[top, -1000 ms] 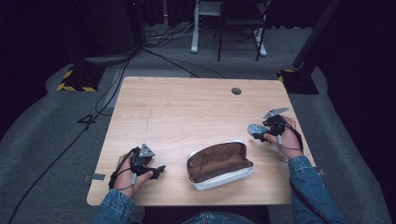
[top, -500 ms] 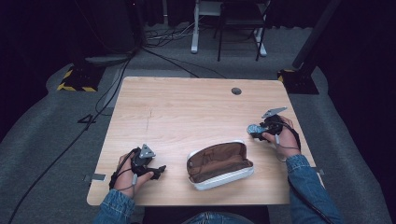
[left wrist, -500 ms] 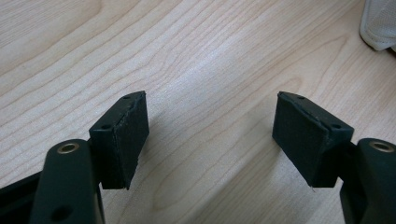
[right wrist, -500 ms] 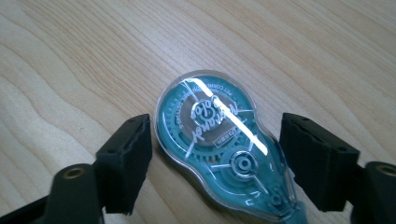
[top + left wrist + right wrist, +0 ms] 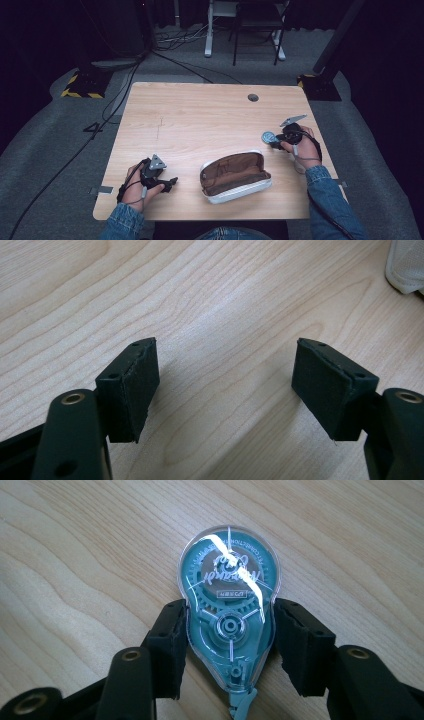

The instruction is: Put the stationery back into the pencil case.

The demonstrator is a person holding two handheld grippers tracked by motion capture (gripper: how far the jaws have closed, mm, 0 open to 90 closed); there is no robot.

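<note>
A teal, clear-shelled correction tape dispenser [image 5: 229, 610] lies flat on the wooden table [image 5: 200, 115], at the right side [image 5: 269, 137] in the high view. My right gripper [image 5: 229, 650] has just closed its jaws, and both pads press the dispenser's narrow end. An open pencil case [image 5: 235, 175] with a brown lining and white shell lies near the front edge, between my hands. My left gripper [image 5: 170, 184] rests at the front left, pointing toward the case. Its jaws stand wide apart [image 5: 225, 385] over bare wood with nothing between them.
A corner of the white case [image 5: 407, 267] shows at the top right of the left gripper view. A round cable hole [image 5: 253, 97] sits near the table's far edge. Cables, a yellow-black striped base [image 5: 80, 86] and chair legs stand on the floor beyond.
The right hand has stayed at the dispenser, its jaws drawn in around it. The left hand and the case have not moved.
</note>
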